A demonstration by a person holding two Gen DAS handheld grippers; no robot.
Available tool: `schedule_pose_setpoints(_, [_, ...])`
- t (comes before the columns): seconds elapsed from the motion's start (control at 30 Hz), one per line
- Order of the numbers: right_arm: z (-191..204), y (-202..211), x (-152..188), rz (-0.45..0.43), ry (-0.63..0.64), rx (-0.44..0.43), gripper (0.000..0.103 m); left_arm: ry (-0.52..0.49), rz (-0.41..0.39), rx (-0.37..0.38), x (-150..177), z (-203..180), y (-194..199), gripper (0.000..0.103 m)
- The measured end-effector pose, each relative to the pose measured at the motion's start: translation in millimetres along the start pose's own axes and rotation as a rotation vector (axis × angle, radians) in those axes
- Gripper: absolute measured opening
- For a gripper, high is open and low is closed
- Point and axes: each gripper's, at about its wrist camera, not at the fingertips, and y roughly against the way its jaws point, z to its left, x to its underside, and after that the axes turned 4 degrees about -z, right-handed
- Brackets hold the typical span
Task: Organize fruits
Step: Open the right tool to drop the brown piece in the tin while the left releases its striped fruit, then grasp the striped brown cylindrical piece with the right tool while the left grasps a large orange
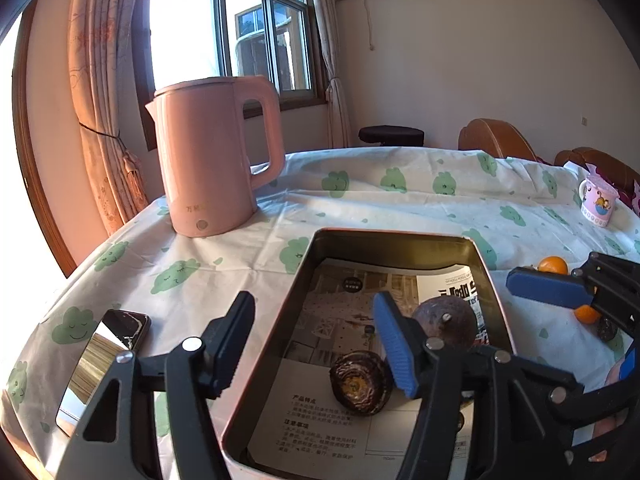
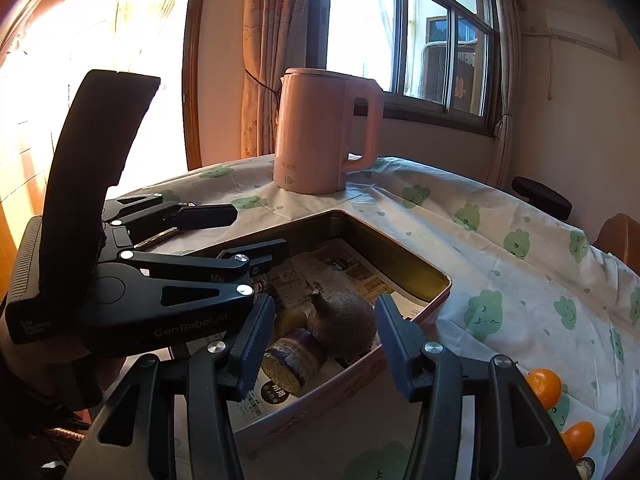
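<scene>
A rectangular tin [image 1: 304,276] [image 2: 424,272] lined with printed paper stands on the table. Inside lie a round brown fruit [image 1: 448,316] [image 2: 344,322] and a dark cut fruit with a yellow face [image 1: 360,382] [image 2: 292,356]. My left gripper [image 1: 316,344] is open and empty over the tin's near left rim; it also shows in the right wrist view [image 2: 236,232]. My right gripper [image 2: 320,346] is open and empty above the tin's near edge, over both fruits. Two oranges [image 1: 553,265] [image 2: 545,386] and a second orange [image 2: 578,434] lie on the cloth right of the tin.
A pink kettle [image 1: 212,156] [image 2: 326,132] stands behind the tin. A phone [image 1: 124,328] lies left of the tin. A patterned mug [image 1: 598,200] stands at the far right. A small dark fruit [image 1: 608,328] lies near the oranges. The cloth [image 1: 380,200] has green cloud prints.
</scene>
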Motion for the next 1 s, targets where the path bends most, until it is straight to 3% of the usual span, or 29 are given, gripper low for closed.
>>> schedule_pose_setpoints(0.17, [-13, 22, 6, -0.002, 0.023, 0.082, 0.058, 0.032, -0.033, 0.024, 0, -6, 14, 0.068])
schedule_pose_setpoints(0.43, [-71, 88, 37, -0.008, -0.102, 0.227, 0.062, 0.006, -0.081, 0.106, -5, -45, 40, 0.075])
schedule_pose_setpoints(0.67, [-133, 129, 74, 0.033, -0.249, 0.364, 0.062, -0.034, -0.047, 0.215, -5, -99, 40, 0.077])
schedule_pose_setpoints(0.8, [-154, 132, 83, 0.044, -0.351, 0.335, 0.062, -0.067, -0.003, 0.276, -2, -130, 34, 0.077])
schedule_pose_setpoints(1.0, [-160, 119, 85, 0.119, -0.351, 0.283, 0.062, -0.096, 0.048, 0.339, -4, -163, 21, 0.077])
